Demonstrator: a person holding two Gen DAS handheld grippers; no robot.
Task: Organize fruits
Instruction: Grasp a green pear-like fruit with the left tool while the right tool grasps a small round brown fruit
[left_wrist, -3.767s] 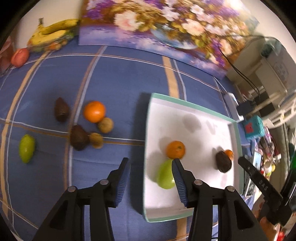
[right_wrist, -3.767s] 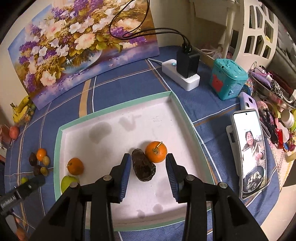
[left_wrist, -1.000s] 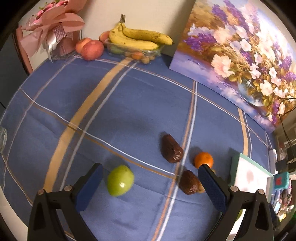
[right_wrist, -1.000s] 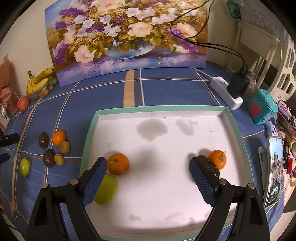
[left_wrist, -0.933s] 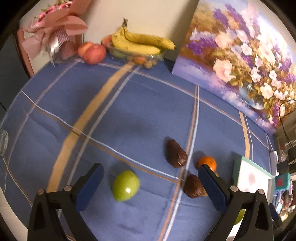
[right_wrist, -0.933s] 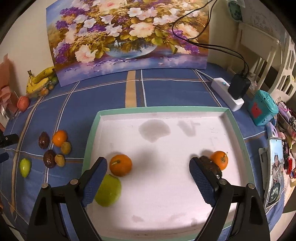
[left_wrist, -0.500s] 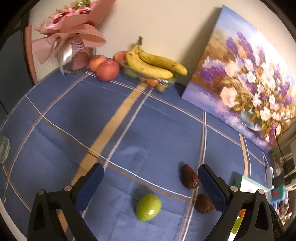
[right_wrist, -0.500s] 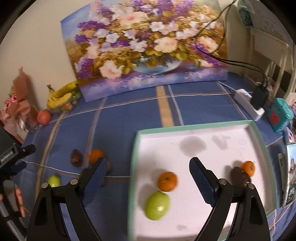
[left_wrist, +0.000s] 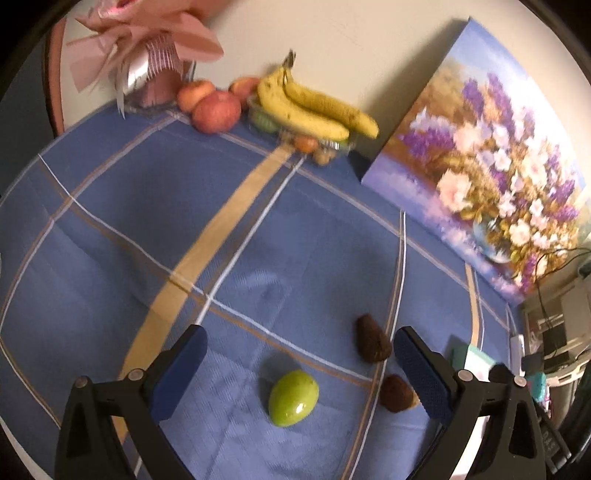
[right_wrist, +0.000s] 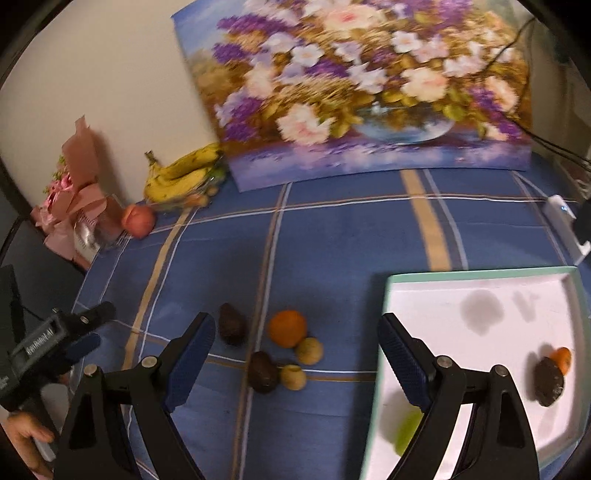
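My left gripper (left_wrist: 297, 360) is open wide above the blue cloth. A green fruit (left_wrist: 293, 398) lies between its fingers, apart from them. Two dark avocados (left_wrist: 372, 344) (left_wrist: 396, 393) lie to its right. My right gripper (right_wrist: 297, 345) is open and empty over a loose group: an orange (right_wrist: 287, 328), two avocados (right_wrist: 231, 324) (right_wrist: 263, 371) and two small tan fruits (right_wrist: 309, 350). The white tray (right_wrist: 480, 284) at right holds an avocado (right_wrist: 549, 382), an orange (right_wrist: 561, 360) and a blurred green fruit (right_wrist: 406, 432).
Bananas (left_wrist: 317, 107), red apples (left_wrist: 216, 110) and a pink bouquet (left_wrist: 155, 55) stand at the table's far edge. A flower painting (right_wrist: 362, 85) leans on the wall. A power strip (right_wrist: 561, 214) lies at right. The left gripper shows at the right wrist view's left edge (right_wrist: 55, 339).
Both grippers have swung left, away from the tray. The left one has drawn nearer the green fruit; the right one now faces the loose fruits on the cloth.
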